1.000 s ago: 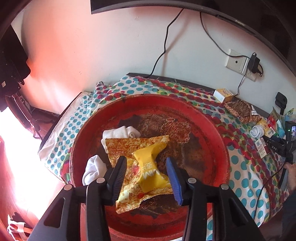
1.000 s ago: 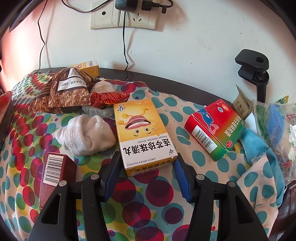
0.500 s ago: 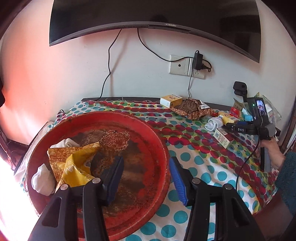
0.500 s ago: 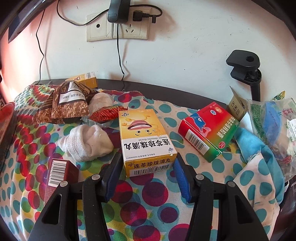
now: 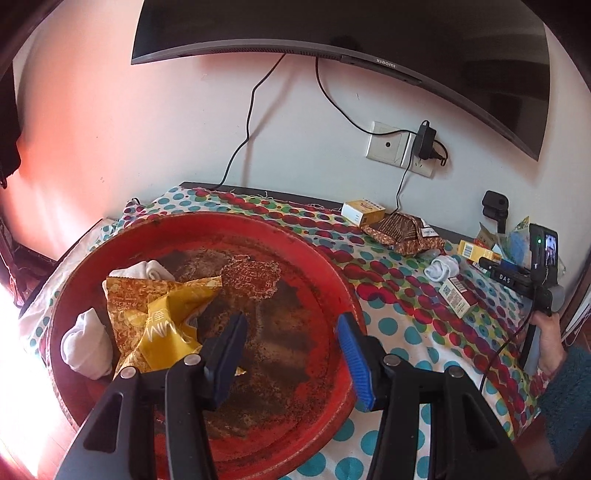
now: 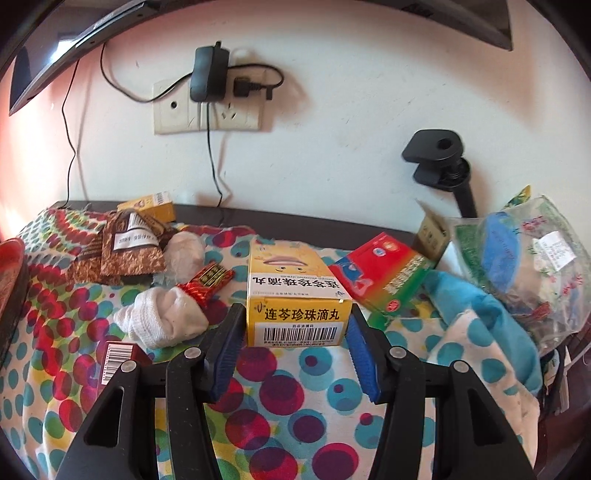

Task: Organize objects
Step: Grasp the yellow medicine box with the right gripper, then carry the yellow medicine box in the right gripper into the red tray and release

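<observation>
Sorting looks maybe a third done: the round red tray (image 5: 332,258) already has two rolled white socks and yellow snack packets (image 5: 162,317), and the left gripper (image 5: 291,354) hangs half-open and empty over it. Only the right wrist view shows the right gripper (image 6: 295,350) clamped on the yellow cardboard medicine box (image 6: 295,295), amid plenty of unsorted clutter on the dotted cloth.

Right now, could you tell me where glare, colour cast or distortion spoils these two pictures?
Left wrist view: sunlight burns out the lower left edge beside the red tray, a pink cast tints the wall, and the fisheye bends the monitor. Right wrist view: evenly lit, the yellow box sharp, with only the edges curved.
</observation>
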Demonstrator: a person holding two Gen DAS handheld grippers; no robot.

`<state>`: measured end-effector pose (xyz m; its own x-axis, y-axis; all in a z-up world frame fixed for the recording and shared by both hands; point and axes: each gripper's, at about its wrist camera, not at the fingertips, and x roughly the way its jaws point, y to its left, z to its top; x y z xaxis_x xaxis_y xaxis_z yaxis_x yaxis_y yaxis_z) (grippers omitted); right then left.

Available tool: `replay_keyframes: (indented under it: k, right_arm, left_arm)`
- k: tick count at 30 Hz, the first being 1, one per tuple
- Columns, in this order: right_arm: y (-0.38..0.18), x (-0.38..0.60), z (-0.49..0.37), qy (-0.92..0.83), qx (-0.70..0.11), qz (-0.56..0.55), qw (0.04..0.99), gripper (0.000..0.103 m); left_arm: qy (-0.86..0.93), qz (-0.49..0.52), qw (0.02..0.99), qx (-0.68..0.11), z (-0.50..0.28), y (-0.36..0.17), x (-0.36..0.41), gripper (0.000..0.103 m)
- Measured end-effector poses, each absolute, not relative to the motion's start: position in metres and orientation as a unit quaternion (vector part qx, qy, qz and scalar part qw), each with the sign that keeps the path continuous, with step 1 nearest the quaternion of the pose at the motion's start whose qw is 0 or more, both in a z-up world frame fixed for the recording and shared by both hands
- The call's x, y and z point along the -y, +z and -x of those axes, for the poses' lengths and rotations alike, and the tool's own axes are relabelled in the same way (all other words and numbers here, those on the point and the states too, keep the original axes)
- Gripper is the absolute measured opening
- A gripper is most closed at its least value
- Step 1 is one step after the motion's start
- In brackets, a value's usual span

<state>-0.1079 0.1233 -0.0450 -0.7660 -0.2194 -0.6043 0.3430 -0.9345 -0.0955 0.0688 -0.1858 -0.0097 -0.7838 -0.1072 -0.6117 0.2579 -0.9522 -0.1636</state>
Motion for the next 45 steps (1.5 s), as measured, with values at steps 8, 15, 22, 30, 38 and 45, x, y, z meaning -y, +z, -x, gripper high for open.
replay_keyframes:
  k: [8,15,22,30,38,45]
  right_arm:
    - [-0.047,-0.121,0.113,-0.934,-0.109,-0.313,0.135,0.05]
    - [-0.039,-0.12,0.111,-0.937,-0.093,-0.308,0.136,0.05]
    - [-0.027,-0.114,0.105,-0.939,-0.096,-0.298,0.142,0.05]
    - [0.0,-0.093,0.087,-0.94,-0.085,-0.276,0.181,0.05]
    - [0.025,-0.027,0.054,-0.921,-0.083,-0.263,0.274,0.05]
    - [0.028,0.063,0.014,-0.884,-0.112,-0.263,0.37,0.05]
  left_arm:
    - [-0.922,-0.327,0.115,-0.175,-0.07,-0.016,0.21,0.053]
    - [-0.921,-0.323,0.122,-0.182,-0.072,-0.016,0.216,0.053]
    - [-0.916,-0.331,0.127,-0.187,-0.07,-0.018,0.219,0.053]
    - [-0.915,-0.321,0.137,-0.204,-0.074,-0.016,0.23,0.053]
    - [-0.911,-0.308,0.162,-0.222,-0.084,-0.01,0.257,0.053]
    - [-0.903,-0.296,0.203,-0.235,-0.096,-0.006,0.292,0.053]
